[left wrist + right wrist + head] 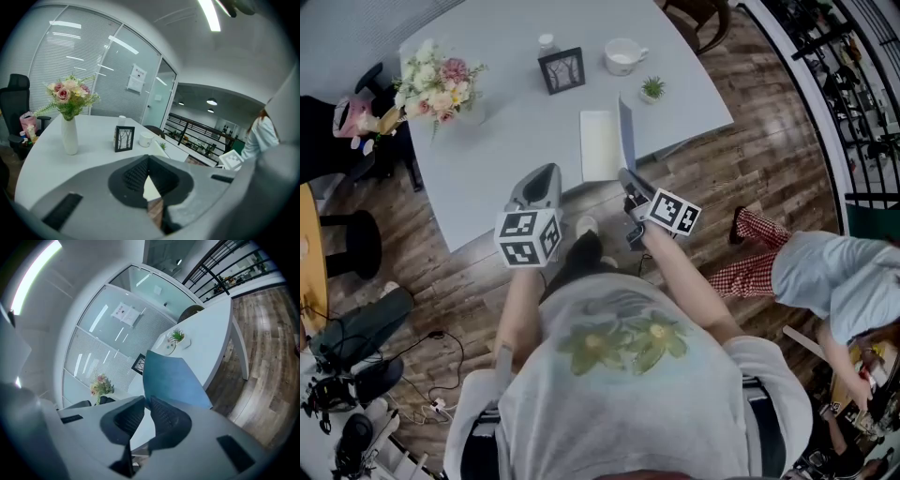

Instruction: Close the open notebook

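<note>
The notebook (600, 145) lies open near the front edge of the white table (506, 141), its cream page flat. Its blue cover (625, 131) stands nearly upright along the right side of the page. My right gripper (628, 176) is shut on the near edge of this cover. In the right gripper view the blue cover (173, 380) rises from between the tips of the right gripper (146, 400). My left gripper (546, 173) hovers at the table's front edge, left of the notebook, shut and holding nothing. In its own view the tips of the left gripper (149, 158) meet.
On the table stand a vase of flowers (436, 89), a framed picture (562, 69), a white cup (623, 56), a small potted plant (652, 89) and a bottle (547, 42). Another person (825, 272) is on the wooden floor at the right. Black chairs stand at the left.
</note>
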### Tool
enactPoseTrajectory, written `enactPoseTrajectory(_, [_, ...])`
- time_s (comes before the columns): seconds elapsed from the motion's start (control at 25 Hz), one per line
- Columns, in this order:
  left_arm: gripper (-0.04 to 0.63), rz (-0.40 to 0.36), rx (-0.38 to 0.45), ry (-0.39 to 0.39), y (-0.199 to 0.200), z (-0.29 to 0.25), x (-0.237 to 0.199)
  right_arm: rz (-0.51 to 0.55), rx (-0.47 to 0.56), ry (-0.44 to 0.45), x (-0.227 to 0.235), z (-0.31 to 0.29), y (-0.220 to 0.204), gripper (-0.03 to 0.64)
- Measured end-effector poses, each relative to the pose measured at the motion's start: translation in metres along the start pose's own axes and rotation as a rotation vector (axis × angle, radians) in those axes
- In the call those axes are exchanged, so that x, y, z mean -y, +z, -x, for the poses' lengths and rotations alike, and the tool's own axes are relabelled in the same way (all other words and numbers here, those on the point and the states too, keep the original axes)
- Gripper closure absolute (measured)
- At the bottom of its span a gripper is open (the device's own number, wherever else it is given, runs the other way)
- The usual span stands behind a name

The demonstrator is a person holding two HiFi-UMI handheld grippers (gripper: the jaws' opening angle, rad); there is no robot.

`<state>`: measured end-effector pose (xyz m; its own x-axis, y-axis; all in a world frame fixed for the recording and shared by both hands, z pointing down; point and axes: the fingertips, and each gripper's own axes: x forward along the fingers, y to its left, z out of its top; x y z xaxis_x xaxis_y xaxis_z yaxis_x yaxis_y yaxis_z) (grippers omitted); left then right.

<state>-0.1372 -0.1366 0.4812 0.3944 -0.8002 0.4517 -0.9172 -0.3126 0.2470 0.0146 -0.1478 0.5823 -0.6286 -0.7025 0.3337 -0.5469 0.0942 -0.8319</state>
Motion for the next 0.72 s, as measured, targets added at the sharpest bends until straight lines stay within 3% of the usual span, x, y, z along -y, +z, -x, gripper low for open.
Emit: enactPoseTrajectory(0.72, [0.594,-0.012,-0.016,-0.029,0.005,-0.019,-0.008,0.031,-0.061,-0.032,-0.001,-0.015,-0.016,0.565])
